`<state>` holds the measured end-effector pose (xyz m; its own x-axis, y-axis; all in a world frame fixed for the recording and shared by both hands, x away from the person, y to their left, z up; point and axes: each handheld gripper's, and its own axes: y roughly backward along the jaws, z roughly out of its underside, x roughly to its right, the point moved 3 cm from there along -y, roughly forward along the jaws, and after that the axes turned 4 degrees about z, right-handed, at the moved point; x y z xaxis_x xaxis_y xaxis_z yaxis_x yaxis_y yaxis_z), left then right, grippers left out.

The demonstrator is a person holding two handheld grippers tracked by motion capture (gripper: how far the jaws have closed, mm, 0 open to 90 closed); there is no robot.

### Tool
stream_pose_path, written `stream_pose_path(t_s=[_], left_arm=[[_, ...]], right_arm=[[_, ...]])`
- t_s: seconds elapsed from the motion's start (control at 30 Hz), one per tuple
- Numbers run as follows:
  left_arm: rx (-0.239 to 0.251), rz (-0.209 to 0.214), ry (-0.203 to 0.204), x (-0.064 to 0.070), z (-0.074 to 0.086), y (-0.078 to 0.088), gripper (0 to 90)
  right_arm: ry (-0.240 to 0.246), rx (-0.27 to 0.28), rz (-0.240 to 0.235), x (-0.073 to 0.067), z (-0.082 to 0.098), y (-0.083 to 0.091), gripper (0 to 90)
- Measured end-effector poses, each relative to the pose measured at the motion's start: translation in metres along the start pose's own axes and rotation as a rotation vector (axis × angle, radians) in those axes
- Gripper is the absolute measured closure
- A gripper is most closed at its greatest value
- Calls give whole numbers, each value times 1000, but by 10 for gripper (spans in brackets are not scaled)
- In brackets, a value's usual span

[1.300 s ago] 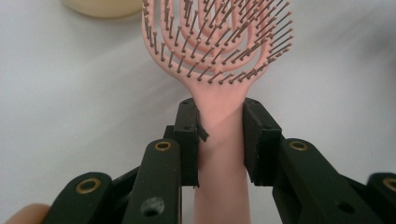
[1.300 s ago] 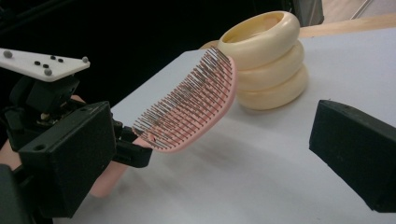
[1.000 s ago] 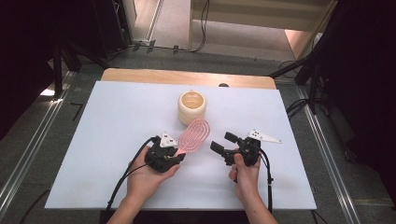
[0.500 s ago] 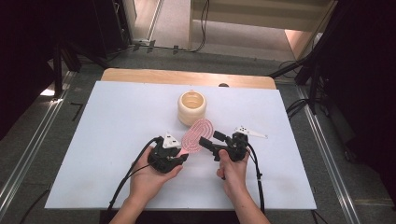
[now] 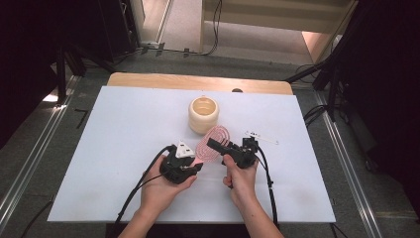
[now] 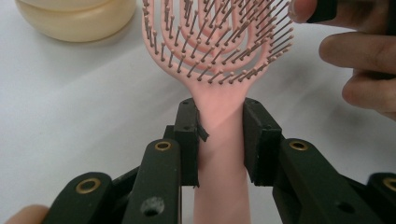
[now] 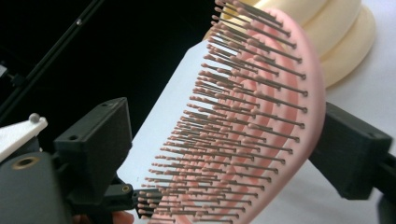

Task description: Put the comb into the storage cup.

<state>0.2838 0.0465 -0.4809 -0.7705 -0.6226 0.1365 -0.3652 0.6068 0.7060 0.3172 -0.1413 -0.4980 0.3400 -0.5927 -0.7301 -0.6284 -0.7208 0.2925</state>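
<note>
White tabletop, dark room | pink plastic vented hairbrush beside cream ribbed jar | left gripper pinching handle | right gripper spread, jaws just closing around bristled head, not yet pressing | step: second grasp | next: squeeze gently on head edges

Hairbrush just before cup

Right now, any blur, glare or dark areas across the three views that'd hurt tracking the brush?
High view: even light on the white table, surroundings nearly black. Left gripper view: pink brush handle sharp, soft shadows, the cream jar slightly soft. Right gripper view: bristles sharp, near jaws blurred, upper left black.
</note>
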Motion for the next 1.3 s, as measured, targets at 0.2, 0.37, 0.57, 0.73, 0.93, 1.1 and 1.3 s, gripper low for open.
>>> stream_pose_path(t_s=[0.2,0.37,0.57,0.73,0.93,1.1,1.3], left_arm=[[-1,1,-6,1,0,-1,711],[5,-2,-8,2,0,-1,711],[4,3,-16,3,0,-2,711],[10,0,-19,3,0,-1,711],[26,6,-12,2,0,2,710],[30,32,-1,1,0,1,705],[34,36,-23,4,0,0,587]], right_arm=[[-46,-10,-15,-1,1,-3,135],[-55,-15,-20,-4,1,-4,196],[-111,-23,-14,-4,1,-5,284],[-134,-24,-15,-3,1,-4,365],[-166,-13,-39,1,0,-4,531],[-151,20,-100,-1,-1,0,611],[-89,34,-114,-3,-1,3,615]])
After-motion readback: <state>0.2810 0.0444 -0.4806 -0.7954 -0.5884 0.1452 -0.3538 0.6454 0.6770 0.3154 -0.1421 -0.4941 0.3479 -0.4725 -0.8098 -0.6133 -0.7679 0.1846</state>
